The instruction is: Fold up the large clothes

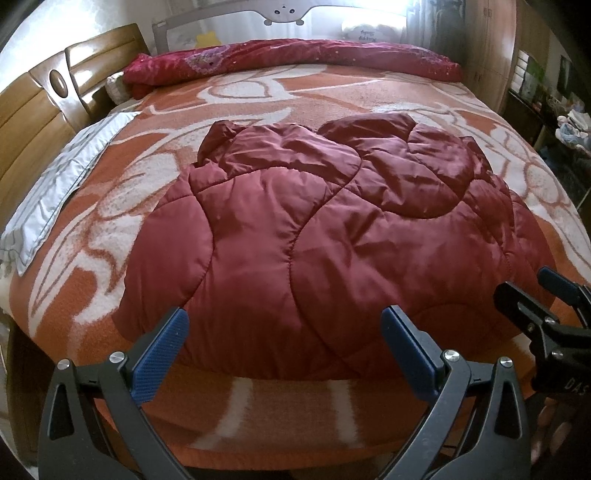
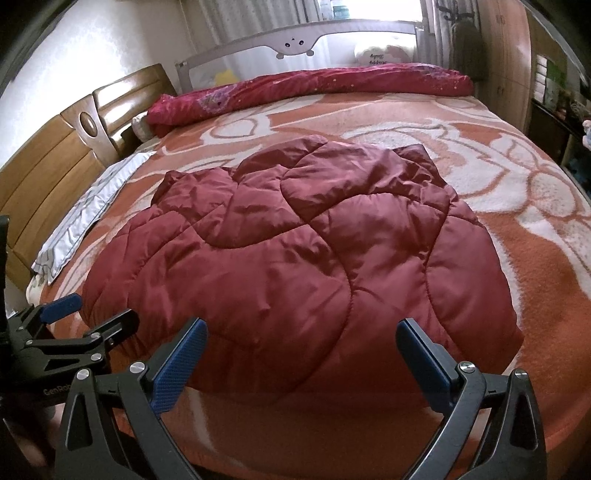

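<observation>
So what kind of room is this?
A bedroom, most likely: a big bed with a wooden headboard, a rolled quilt at the far edge, and a wardrobe.

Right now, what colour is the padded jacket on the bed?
Dark red jacket, shiny and quilted; clearest in the right wrist view.

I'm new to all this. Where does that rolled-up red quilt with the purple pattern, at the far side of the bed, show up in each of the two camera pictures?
Left wrist view: the rolled red quilt runs across the top of the picture, beyond the maroon padded jacket.
Right wrist view: the same quilt crosses the top, sloping down to the left.
Shared landmark: the grey bed rail with a cartoon face, just behind the quilt.
</observation>
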A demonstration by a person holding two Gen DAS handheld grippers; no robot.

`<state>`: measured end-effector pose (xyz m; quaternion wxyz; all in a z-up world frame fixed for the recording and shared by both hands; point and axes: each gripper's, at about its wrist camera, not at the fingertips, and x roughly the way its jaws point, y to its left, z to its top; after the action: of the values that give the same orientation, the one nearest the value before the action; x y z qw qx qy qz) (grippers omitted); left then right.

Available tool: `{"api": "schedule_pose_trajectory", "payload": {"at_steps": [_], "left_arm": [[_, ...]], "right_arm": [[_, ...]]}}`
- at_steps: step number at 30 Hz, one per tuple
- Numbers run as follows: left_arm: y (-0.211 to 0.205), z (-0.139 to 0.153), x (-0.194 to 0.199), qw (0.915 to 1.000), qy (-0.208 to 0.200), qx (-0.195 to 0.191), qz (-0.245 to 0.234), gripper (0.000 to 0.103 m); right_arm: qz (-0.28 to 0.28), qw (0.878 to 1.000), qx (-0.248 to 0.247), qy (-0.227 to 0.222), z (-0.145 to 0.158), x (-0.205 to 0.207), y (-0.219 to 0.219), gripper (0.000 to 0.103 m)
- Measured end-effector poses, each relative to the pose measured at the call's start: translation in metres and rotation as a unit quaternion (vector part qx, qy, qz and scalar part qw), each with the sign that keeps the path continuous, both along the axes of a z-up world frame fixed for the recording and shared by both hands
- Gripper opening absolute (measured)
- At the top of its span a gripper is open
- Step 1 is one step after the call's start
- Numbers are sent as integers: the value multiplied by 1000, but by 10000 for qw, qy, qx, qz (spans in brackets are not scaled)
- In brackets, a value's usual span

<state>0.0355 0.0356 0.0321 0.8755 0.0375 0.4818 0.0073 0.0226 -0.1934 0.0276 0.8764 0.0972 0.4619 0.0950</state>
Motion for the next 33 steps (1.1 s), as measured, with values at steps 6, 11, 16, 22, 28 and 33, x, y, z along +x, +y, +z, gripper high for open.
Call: {"api": "schedule_pose_trajectory", "payload": {"at_steps": [6,11,16,22,28,33], "left_arm": [[0,0,0,10000,4,12,-11,103],[0,0,1,10000,-3,27,-28,103],[0,0,1,10000,0,32,-36,103],[1,1,1,10000,-46,52,-48,103],[2,2,3,9999,-64,81,-97,103],[2,2,3,9999,-64,61,-127,103]], "right_arm": [[1,10000,0,5,0,0,0,103],[7,10000,-1,36,-2,0,0,103],[9,10000,1,41,-2,0,1,103],[22,10000,-2,43,-2,1,1,103],[33,10000,-5,39,-1,1,1,103],[37,10000,0,44,0,1,1,103]]}}
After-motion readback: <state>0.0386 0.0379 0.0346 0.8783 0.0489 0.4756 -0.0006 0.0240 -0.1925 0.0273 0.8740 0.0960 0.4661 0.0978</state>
